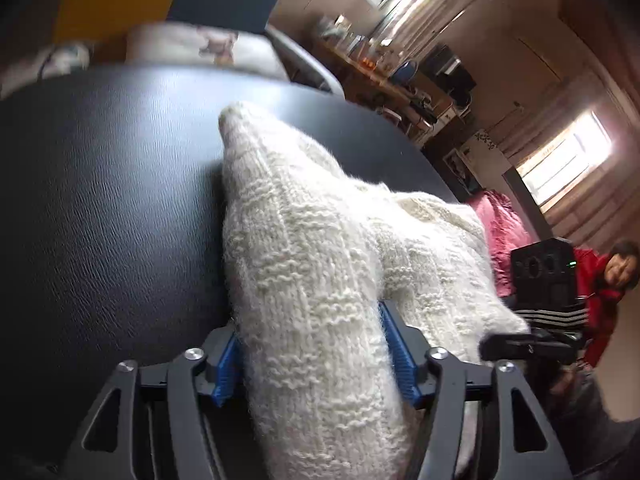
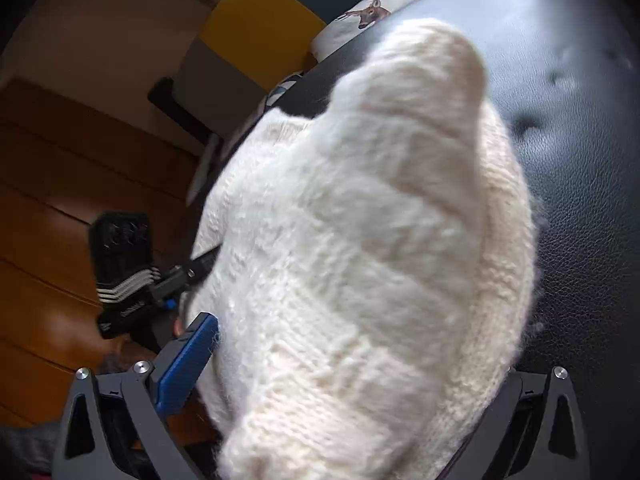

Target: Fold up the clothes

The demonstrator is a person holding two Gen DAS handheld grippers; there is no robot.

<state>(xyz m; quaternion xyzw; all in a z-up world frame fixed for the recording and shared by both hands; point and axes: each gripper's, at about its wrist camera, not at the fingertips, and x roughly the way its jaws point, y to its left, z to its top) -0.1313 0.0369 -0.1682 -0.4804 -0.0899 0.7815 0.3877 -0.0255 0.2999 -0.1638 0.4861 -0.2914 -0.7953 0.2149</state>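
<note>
Nearest the lens, a thick fold of the white knit garment [image 1: 316, 280] is seen between the blue pads of the left tool [image 1: 316, 364]; the pads press on the wool from both sides, so this tool is closed on it. In the right wrist view the same knit [image 2: 360, 260] fills the frame. The right tool [image 2: 340, 380] shows one blue pad at the wool's left edge; the other pad is hidden by the wool, so its state cannot be told.

The garment lies partly on a black leather-like bench [image 1: 100, 200], w/ one end reaching toward the far edge and the near part raised by the tools.

Handling, as judged: soft, light, fuzzy, stretchy; no stiffness, so it is expected to sag btw. the two holds. An edge or a doubled fold is a better hold than a single loose layer.

Around: a red cloth [image 1: 504, 232] beside the bench, a black striped item [image 2: 124, 280] over the wooden floor [image 2: 60, 200], a printed pillow [image 2: 360, 16] behind. Nothing is seen on the bench in the way.
</note>
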